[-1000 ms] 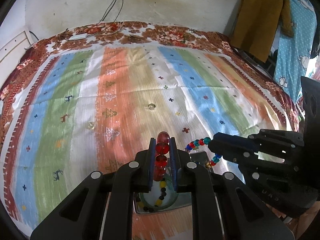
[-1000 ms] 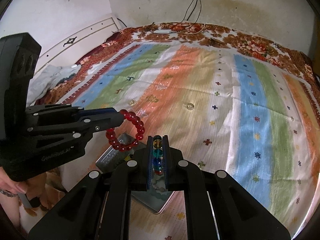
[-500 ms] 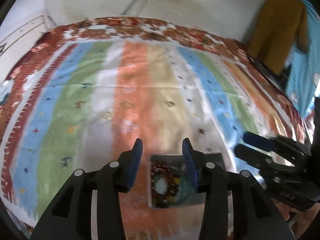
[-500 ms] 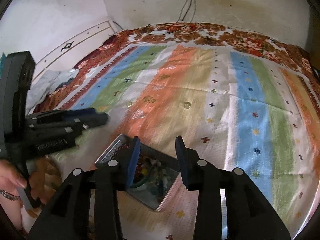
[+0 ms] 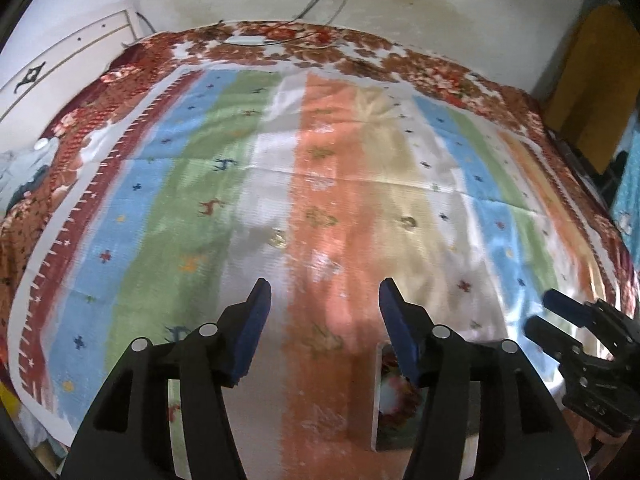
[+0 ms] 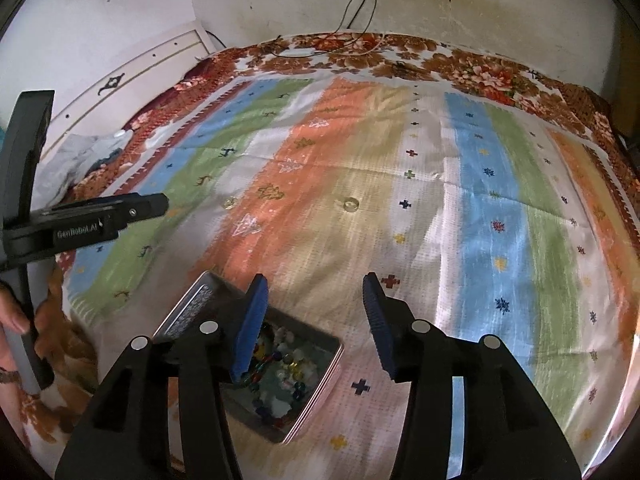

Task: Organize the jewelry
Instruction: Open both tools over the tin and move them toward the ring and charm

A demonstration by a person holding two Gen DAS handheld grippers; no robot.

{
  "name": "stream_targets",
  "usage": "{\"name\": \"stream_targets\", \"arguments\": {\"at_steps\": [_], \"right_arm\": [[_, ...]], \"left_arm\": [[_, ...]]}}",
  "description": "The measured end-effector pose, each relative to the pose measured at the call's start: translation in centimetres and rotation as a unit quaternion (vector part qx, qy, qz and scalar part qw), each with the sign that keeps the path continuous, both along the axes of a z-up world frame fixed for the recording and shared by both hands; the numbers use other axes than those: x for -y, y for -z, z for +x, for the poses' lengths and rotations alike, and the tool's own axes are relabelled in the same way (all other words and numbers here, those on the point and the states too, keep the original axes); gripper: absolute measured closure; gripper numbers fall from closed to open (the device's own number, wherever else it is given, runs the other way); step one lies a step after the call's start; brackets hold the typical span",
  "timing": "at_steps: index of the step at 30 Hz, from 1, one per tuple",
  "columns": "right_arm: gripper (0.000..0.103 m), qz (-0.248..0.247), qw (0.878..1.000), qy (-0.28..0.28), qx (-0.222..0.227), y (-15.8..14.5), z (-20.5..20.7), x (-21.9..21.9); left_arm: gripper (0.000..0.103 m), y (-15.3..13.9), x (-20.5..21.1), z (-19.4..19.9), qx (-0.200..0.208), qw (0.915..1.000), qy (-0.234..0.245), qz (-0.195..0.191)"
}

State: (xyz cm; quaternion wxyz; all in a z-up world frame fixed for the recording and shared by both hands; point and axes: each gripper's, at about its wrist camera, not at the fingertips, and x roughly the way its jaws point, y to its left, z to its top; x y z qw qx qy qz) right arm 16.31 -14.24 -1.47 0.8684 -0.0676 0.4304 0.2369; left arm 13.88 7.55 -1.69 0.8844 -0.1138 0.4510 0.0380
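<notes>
A metal tin (image 6: 192,308) sits near the front edge of the striped bedspread and holds beaded bracelets (image 6: 280,356). It also shows in the left wrist view (image 5: 378,404), partly behind a finger. My right gripper (image 6: 316,300) is open and empty above the tin's right side. My left gripper (image 5: 324,304) is open and empty to the left of the tin. Two small clear rings lie further up the cloth: one (image 6: 351,203) on the tan stripe, one (image 6: 230,202) on the white stripe.
The striped bedspread (image 6: 480,220) covers the whole bed. A white headboard panel (image 6: 132,76) and crumpled cloth (image 6: 88,152) are at the left. Cables hang down the wall (image 6: 360,0). A mustard garment (image 5: 592,80) hangs at the right.
Both grippers opened and let go of their bracelets, the red one from the left and the multicoloured one from the right. The bracelets now lie in the tin. Both grippers have drawn apart.
</notes>
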Motion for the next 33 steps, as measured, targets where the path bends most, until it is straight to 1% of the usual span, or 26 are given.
{"name": "stream_targets", "arguments": {"at_steps": [1, 4, 7, 11, 15, 19, 21, 23, 26, 33], "right_arm": [[0.053, -0.003, 1.0, 0.004, 0.0, 0.1, 0.3, 0.0], [0.052, -0.01, 1.0, 0.015, -0.003, 0.3, 1.5, 0.1], [0.052, -0.013, 1.0, 0.021, -0.007, 0.5, 2.7, 0.1], [0.05, -0.003, 0.999, 0.031, -0.019, 0.7, 3.8, 0.2], [0.047, -0.012, 0.999, 0.026, -0.014, 0.8, 4.2, -0.5], [0.047, -0.013, 0.999, 0.025, -0.015, 0.8, 5.1, -0.9], [0.047, -0.013, 0.999, 0.025, -0.019, 1.0, 5.8, -1.1], [0.047, -0.013, 0.999, 0.026, -0.022, 1.1, 6.2, -1.3], [0.046, -0.012, 0.999, 0.026, -0.031, 1.5, 6.8, -1.3], [0.046, -0.001, 0.998, 0.034, -0.051, 2.2, 8.5, -1.5]], "left_arm": [[0.046, 0.1, -0.4, 0.5, -0.003, 1.0, -0.006, 0.002], [0.038, 0.1, -0.7, 1.4, -0.005, 0.9998, -0.011, 0.017], [0.038, 0.6, -0.6, 2.5, -0.016, 0.9995, -0.008, 0.027], [0.038, 1.5, -0.8, 3.8, -0.034, 0.9986, -0.008, 0.04], [0.038, 2.8, -1.5, 4.5, -0.057, 0.9979, -0.015, 0.027], [0.038, 3.3, -1.6, 5.2, -0.066, 0.9976, -0.01, 0.018], [0.037, 3.7, -1.8, 5.6, -0.073, 0.9973, -0.008, -0.006], [0.037, 4.1, -2.2, 6.0, -0.08, 0.9965, -0.012, -0.017], [0.035, 4.4, -2.2, 6.5, -0.084, 0.9964, -0.013, -0.009], [0.035, 5.1, -2.6, 7.7, -0.094, 0.9954, -0.011, -0.013]]}}
